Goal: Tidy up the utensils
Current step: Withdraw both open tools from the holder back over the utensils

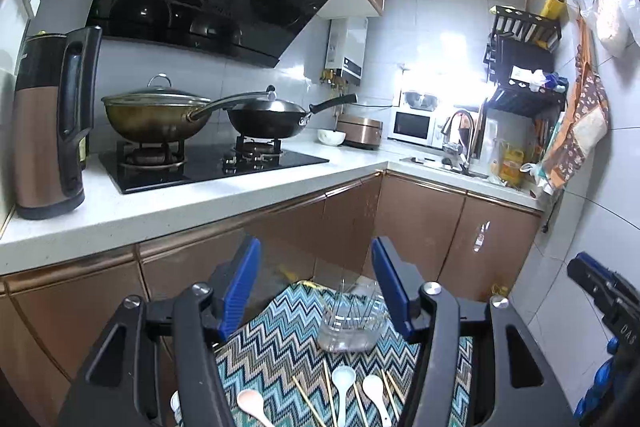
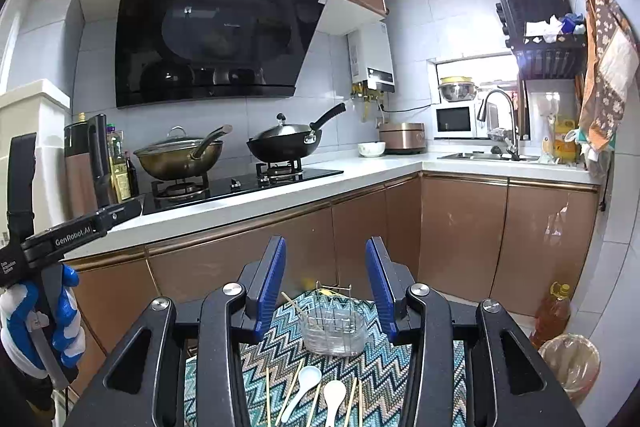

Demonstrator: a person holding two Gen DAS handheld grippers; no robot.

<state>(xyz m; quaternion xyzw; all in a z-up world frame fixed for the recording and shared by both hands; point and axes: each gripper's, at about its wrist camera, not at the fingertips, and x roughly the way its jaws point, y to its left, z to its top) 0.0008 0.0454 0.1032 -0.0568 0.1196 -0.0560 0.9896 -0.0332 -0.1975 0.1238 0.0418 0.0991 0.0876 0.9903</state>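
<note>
Two hand-held grippers hover over a zigzag-patterned mat (image 2: 384,367) in a copper-fronted kitchen. The left gripper (image 1: 316,283) stands wide open, nothing between its blue fingers (image 1: 240,287); the right gripper (image 2: 325,281) is likewise spread and empty. On the mat, at twelve o'clock from both, sits a clear utensil holder (image 2: 334,329) with a wire divider, one chopstick (image 2: 292,303) leaning out of it toward ten o'clock. Toward six o'clock from the holder, white spoons (image 1: 343,387) lie bowl-up among loose wooden chopsticks (image 1: 330,393), apart from the holder. Beyond, at eleven o'clock, two woks (image 2: 284,145) rest on a black hob on the white desk (image 2: 280,197). A blue-and-white gloved hand (image 2: 36,323) grips the left tool at nine o'clock in the right wrist view.
</note>
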